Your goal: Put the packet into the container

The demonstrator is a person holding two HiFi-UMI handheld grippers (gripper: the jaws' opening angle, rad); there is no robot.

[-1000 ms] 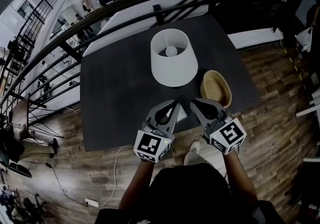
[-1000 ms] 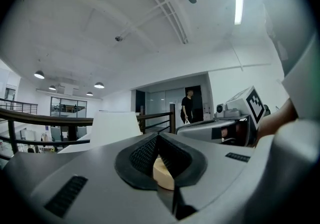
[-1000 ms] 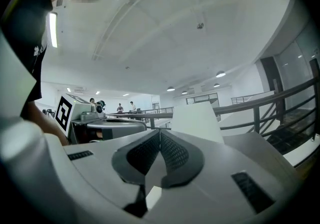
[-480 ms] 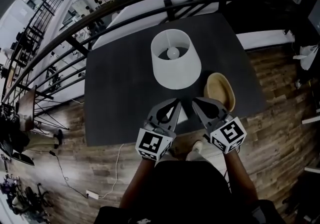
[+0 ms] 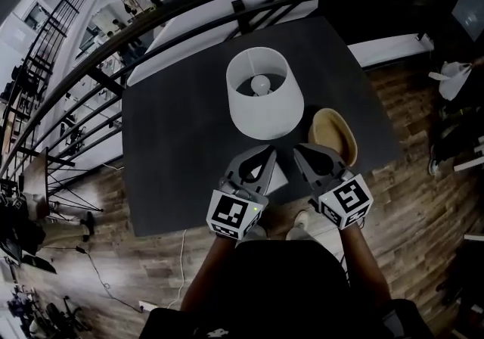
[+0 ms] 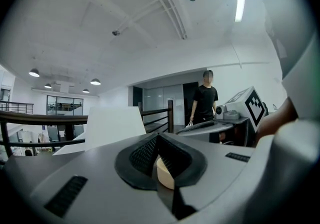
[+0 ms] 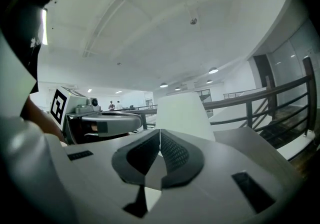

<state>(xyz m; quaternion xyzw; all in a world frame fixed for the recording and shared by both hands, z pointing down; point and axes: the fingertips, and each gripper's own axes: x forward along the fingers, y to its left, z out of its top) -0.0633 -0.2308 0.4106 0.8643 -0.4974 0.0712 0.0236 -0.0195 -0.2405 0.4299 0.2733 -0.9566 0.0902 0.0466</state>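
The left gripper has its jaws pressed together at the tips, holding nothing, and the right gripper is likewise closed and empty. The white packet lies flat on the dark table, just right of the left jaws and between the two grippers. The tan oval container sits just ahead and to the right of the right jaws, beside the white lampshade.

the lamp stands on the table, near its middle. the container sits on the table just right of the lamp and nearer the person. the packet lies at the table's near edge, left of the container, partly under the left gripper. the right gripper is just beside the left one, before the container. a railing runs behind the table.
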